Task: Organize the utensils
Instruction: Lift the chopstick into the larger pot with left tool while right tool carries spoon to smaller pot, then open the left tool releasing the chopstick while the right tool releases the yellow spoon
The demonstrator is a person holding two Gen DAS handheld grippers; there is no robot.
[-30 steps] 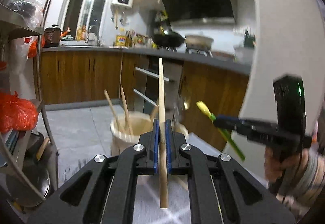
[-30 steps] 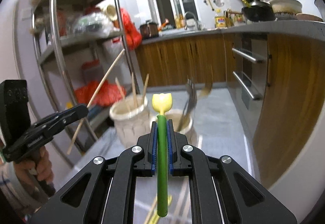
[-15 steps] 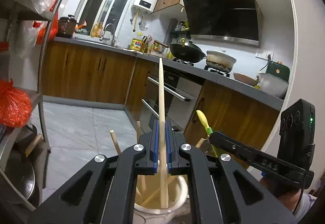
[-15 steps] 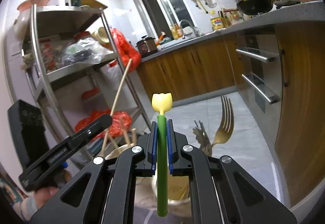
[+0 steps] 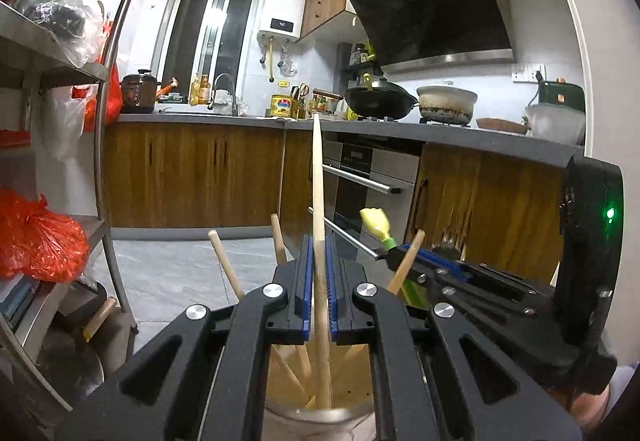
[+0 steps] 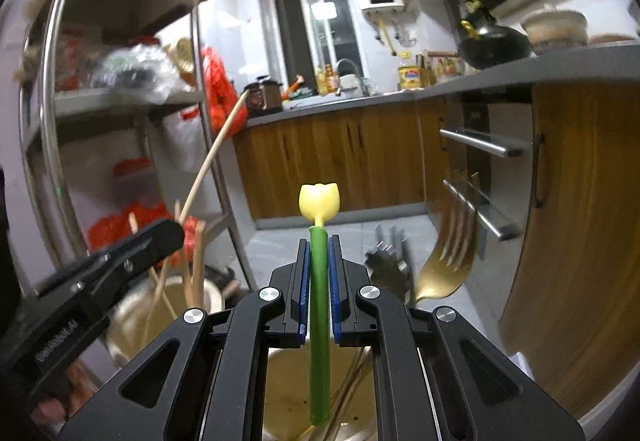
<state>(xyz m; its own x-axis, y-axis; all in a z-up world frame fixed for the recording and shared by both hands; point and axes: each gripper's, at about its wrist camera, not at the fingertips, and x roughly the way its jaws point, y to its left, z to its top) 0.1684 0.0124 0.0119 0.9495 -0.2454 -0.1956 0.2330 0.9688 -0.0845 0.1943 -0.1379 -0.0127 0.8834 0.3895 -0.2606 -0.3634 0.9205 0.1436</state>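
Observation:
My left gripper (image 5: 318, 241) is shut on a long wooden chopstick (image 5: 318, 181) held upright, its lower end over a pale holder (image 5: 320, 411) with several wooden chopsticks in it. My right gripper (image 6: 319, 241) is shut on a green utensil with a yellow tulip-shaped top (image 6: 319, 201), also upright, above a second holder (image 6: 288, 381). A gold fork (image 6: 448, 261) and a grey fork (image 6: 388, 261) stand in that second holder. The right gripper (image 5: 394, 253) shows at the right of the left wrist view. In the right wrist view the left gripper (image 6: 168, 237) is at the left with its chopstick (image 6: 208, 161).
A metal shelf rack (image 5: 108, 121) with red bags (image 5: 36, 241) stands on the left. Wooden kitchen cabinets (image 5: 192, 173) and an oven with bar handles (image 5: 360, 181) lie ahead. A wok (image 5: 378, 101) and a pot (image 5: 446, 103) sit on the counter. A person's hand (image 6: 52, 409) grips the left tool.
Both grippers have moved forward and down over the two holders. The holders now lie directly under the held chopstick and green utensil. Both grips are unchanged.

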